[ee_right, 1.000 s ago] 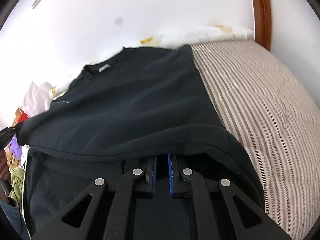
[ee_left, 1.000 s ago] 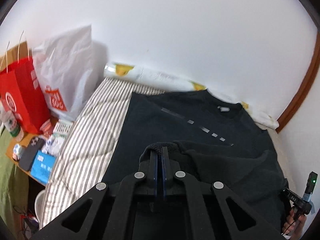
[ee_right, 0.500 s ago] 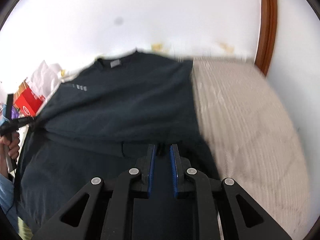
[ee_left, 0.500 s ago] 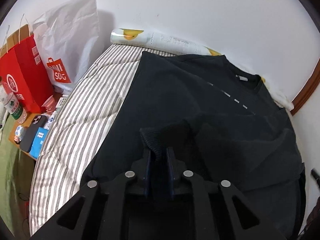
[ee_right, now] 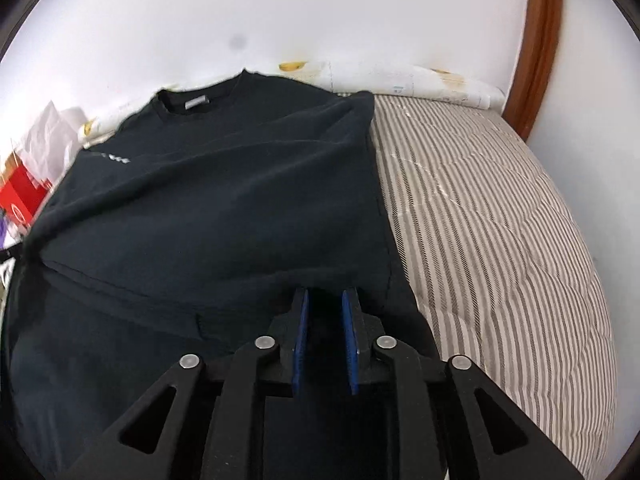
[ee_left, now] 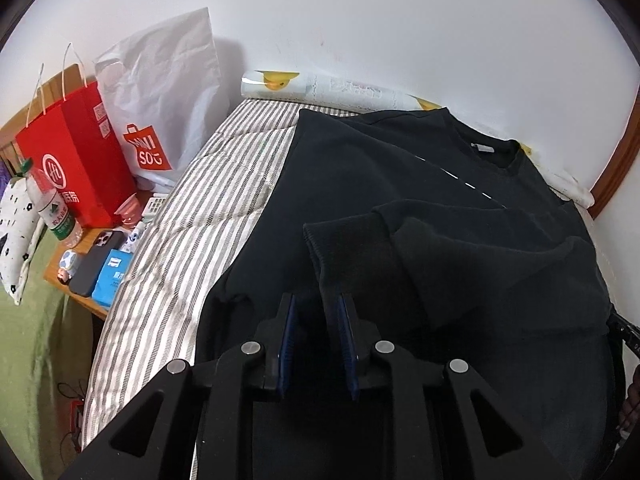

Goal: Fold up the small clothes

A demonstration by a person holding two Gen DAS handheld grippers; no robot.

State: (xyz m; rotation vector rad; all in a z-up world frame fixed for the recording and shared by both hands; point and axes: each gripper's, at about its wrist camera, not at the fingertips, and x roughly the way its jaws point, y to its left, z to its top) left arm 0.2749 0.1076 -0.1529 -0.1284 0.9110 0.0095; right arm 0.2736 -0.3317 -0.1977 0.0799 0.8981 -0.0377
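Two tools work on one black sweatshirt that lies spread on a striped bed, its collar toward the wall. The lower part of the garment is turned up over the chest, so the folded hem runs across the middle in the right wrist view.

The left tool has just been opening its jaws. A ribbed cuff or hem corner stands up in front of it, with its lower end running down between the blue pads; the gap suggests the cloth is let go, not pinched. The right tool has likewise just been opening, and it sits at the folded edge with dark cloth under and between its pads, apparently released.

Several things could go wrong from here. The raised corner by the left tool is not lying flat, so it may flop back or bunch up once the tool leaves, spoiling the fold. Knit cloth could also catch on a pad if either tool pulls away before the jaws part enough, dragging the layer out of line. The fold looks uneven on the left side, with a thick ridge, so any next fold could come out crooked. A small bench crowded with a phone and bottle stands just beside the bed.
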